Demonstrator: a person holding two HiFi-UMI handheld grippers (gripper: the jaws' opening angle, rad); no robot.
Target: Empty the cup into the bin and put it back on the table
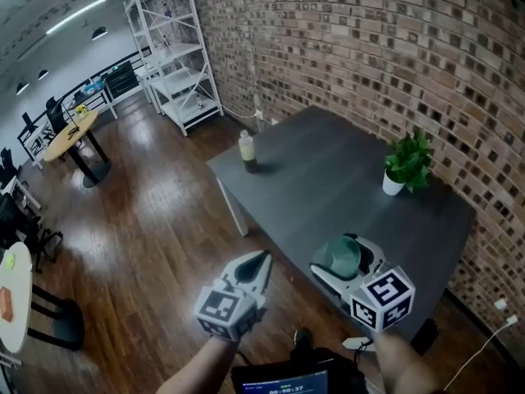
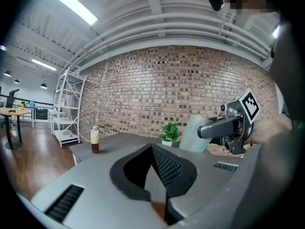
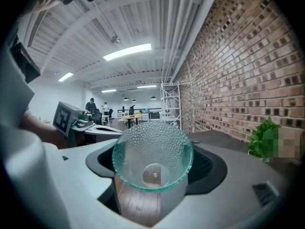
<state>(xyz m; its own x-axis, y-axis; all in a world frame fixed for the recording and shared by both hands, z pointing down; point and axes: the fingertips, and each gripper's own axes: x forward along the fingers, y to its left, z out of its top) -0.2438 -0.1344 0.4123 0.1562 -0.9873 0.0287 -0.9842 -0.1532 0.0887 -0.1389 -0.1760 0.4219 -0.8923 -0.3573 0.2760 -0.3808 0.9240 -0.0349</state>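
Right gripper view looks straight into the mouth of the cup (image 3: 152, 156), a pale green, dimpled glass lying on its side, down to its bare round base. The right tongs (image 3: 152, 168) are clamped on it, one jaw on each side of its wall. Behind the cup, that view alone shows people far off in the room.

Head view gives the placing: the cup hangs in the air above the near edge of the dark counter (image 1: 328, 179), touching nothing but the tongs. A bottle (image 1: 247, 151) stands near the counter's far left corner and a potted plant (image 1: 404, 167) stands by the brick wall, well apart from each other.

Left gripper view shows the left tongs (image 2: 152, 148) closed, tips together, with nothing between them. They sit off the counter's edge, over the wooden floor, just beside the right tongs. From here the cup is seen side-on, in front of the brick wall.
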